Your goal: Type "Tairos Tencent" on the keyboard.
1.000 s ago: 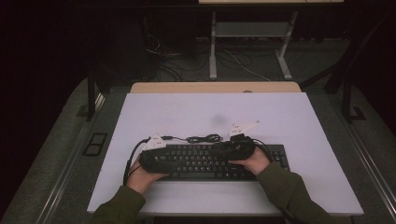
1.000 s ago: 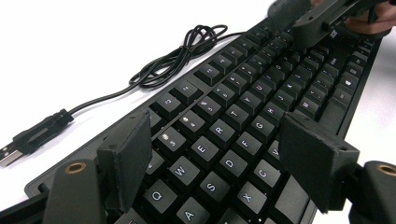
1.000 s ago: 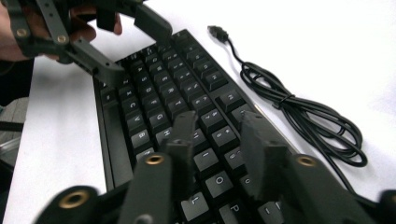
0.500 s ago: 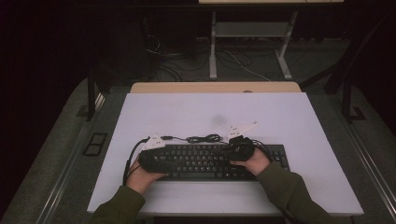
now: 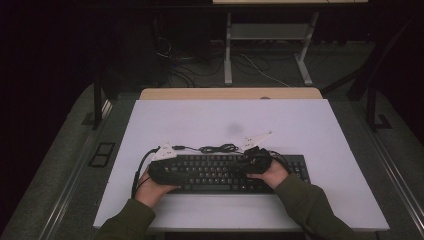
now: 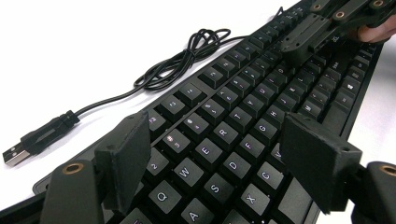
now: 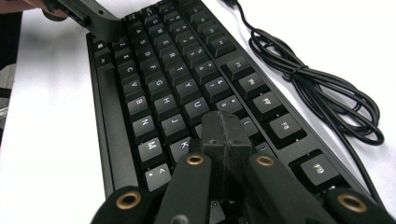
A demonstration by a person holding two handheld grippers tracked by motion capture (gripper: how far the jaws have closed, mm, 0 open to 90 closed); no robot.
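A black keyboard point(image 5: 225, 172) lies across the near half of the white table point(image 5: 210, 120). My left gripper point(image 5: 165, 169) hovers over its left end; in the left gripper view my left gripper point(image 6: 219, 154) stands open, its pads point(image 6: 123, 161) spread wide above the Q, W, E and S keys point(image 6: 205, 151), holding nothing. My right gripper point(image 5: 252, 162) is over the keyboard's right-middle part. In the right gripper view my right gripper point(image 7: 225, 135) is shut, its pads pressed together with nothing between them, right above the keys beside K point(image 7: 182, 145). Whether it touches a key I cannot tell.
The keyboard's black cable point(image 5: 220, 148) lies coiled on the table just behind it, and its loose USB plug point(image 6: 28, 144) rests on the white surface. A wooden desk edge point(image 5: 230, 93) runs behind the table. The table's front edge point(image 5: 225, 227) is close to the person's sleeves.
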